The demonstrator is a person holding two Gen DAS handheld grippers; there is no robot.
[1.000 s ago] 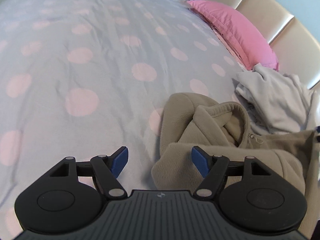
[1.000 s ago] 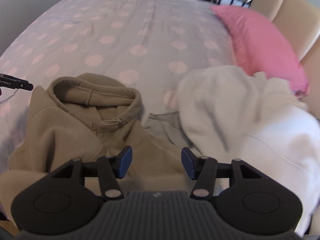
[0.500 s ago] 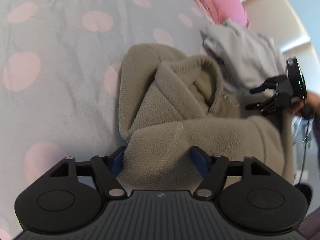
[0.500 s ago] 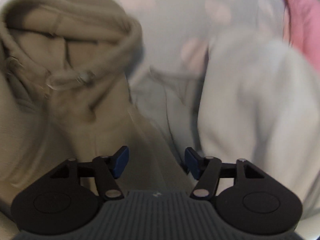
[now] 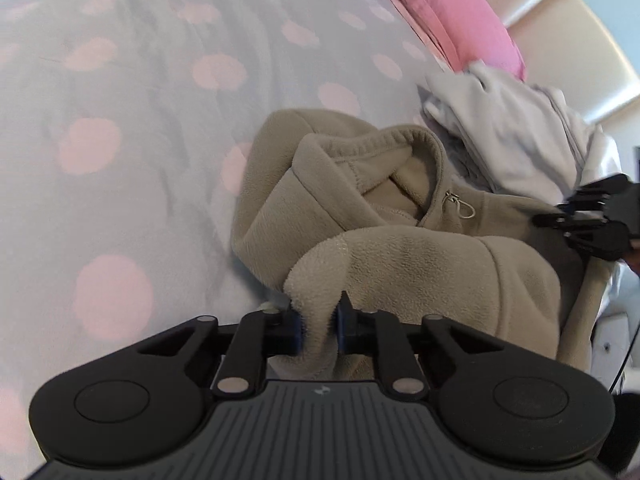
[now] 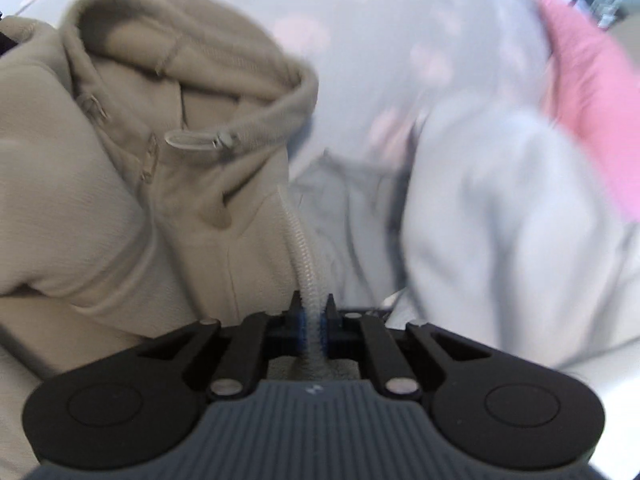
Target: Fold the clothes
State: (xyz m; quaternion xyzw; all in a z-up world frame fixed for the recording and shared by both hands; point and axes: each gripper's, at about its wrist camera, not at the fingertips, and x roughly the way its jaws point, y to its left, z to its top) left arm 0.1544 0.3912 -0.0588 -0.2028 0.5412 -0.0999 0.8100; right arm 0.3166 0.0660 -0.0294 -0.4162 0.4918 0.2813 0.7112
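A tan fleece hoodie (image 5: 400, 240) lies crumpled on the bed, hood up and zip pull showing. My left gripper (image 5: 319, 330) is shut on a fold of its fleece at the near edge. In the right wrist view the same hoodie (image 6: 132, 184) fills the left side, and my right gripper (image 6: 313, 322) is shut on its ribbed zip edge (image 6: 301, 248). The right gripper also shows at the right edge of the left wrist view (image 5: 592, 220).
A pale grey garment (image 5: 508, 140) lies heaped beside the hoodie, also in the right wrist view (image 6: 500, 220). A pink pillow (image 5: 440, 12) lies against a cream headboard (image 5: 568, 12). The bedspread (image 5: 120, 120) is pale with pink dots.
Both grippers dropped onto the tan hoodie and closed, from open a second ago. The left now pinches a fleece fold, the right the zip edge.
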